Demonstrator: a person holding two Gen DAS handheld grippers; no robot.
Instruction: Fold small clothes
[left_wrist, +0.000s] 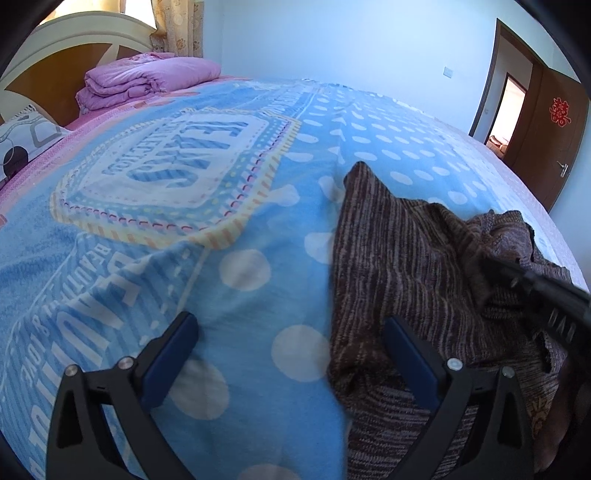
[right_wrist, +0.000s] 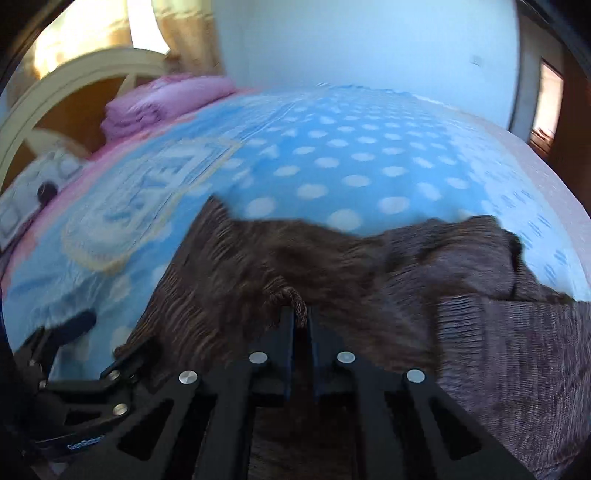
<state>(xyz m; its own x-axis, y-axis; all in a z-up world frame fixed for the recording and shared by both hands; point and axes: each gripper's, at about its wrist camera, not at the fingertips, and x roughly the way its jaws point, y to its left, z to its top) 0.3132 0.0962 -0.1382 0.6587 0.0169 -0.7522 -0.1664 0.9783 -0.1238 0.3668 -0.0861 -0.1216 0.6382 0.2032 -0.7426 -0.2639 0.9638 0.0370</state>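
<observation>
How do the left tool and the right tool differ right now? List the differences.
Opening: the left tool stands wide open; the right tool is shut.
Contents: the left tool holds nothing, spanning the brown knit garment's edge and the blue polka-dot blanket; the right tool pinches a fold of the garment.
Shared: both are black with blue pads and point down over the bed.

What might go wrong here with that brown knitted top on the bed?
The right gripper pinches only a small bunch of the brown sweater, so it may slip out. The left gripper is open, holding nothing, straddling the sweater's edge, so a pull may drag the garment or wrinkle the blue blanket.
</observation>
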